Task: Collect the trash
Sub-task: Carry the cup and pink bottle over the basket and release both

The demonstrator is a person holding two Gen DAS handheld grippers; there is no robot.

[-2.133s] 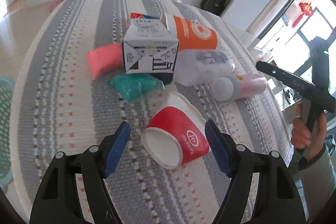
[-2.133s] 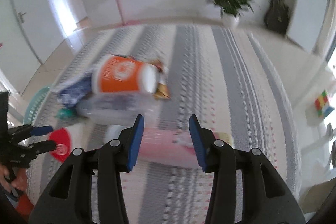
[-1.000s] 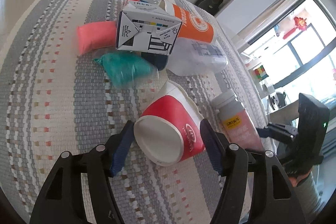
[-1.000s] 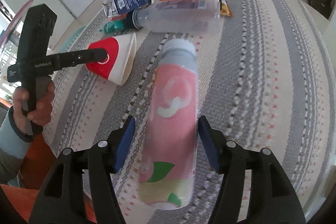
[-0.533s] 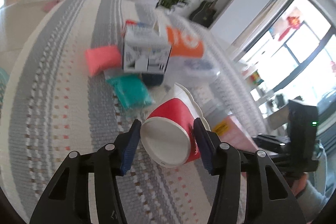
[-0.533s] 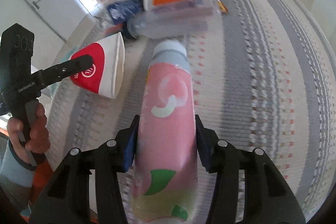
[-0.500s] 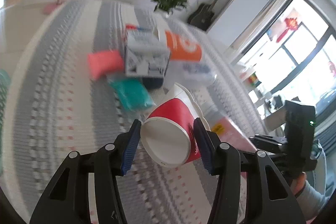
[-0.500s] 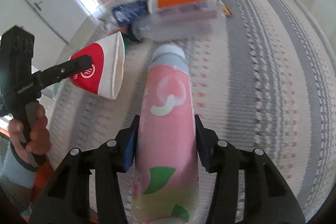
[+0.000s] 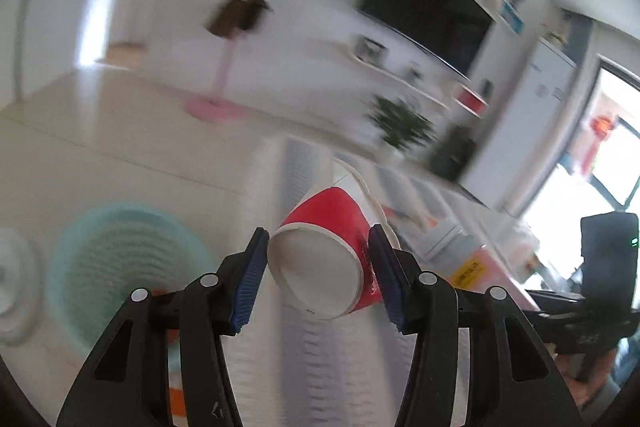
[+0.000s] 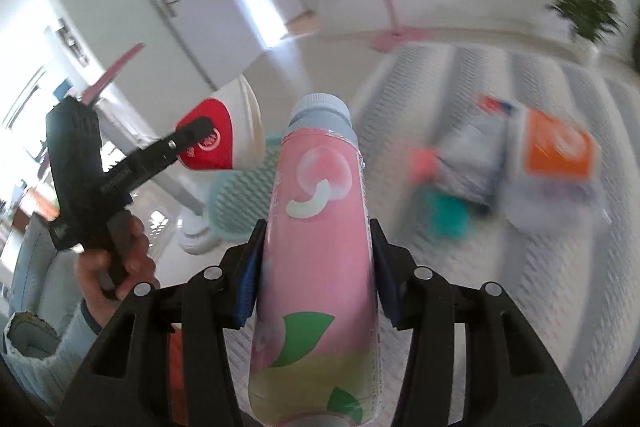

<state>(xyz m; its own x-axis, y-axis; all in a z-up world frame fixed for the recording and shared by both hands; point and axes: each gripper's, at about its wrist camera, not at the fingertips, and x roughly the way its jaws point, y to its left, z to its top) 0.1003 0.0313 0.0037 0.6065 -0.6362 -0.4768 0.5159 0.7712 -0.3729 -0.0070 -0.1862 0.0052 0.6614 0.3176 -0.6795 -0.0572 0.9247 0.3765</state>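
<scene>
In the left wrist view, a red paper cup [image 9: 324,259] is clamped between the blue pads of the left gripper [image 9: 318,277], its white base toward the camera, lifted clear of the striped surface [image 9: 288,359]; a teal basket [image 9: 120,259] is seen low at the left, blurred. In the right wrist view, a pink bottle [image 10: 316,247] is gripped lengthwise by the right gripper [image 10: 316,271], cap pointing away; the cup is seen at the left in the other gripper, which is held by a hand [image 10: 114,263]; more trash [image 10: 508,167] lies blurred on the striped surface at the right.
</scene>
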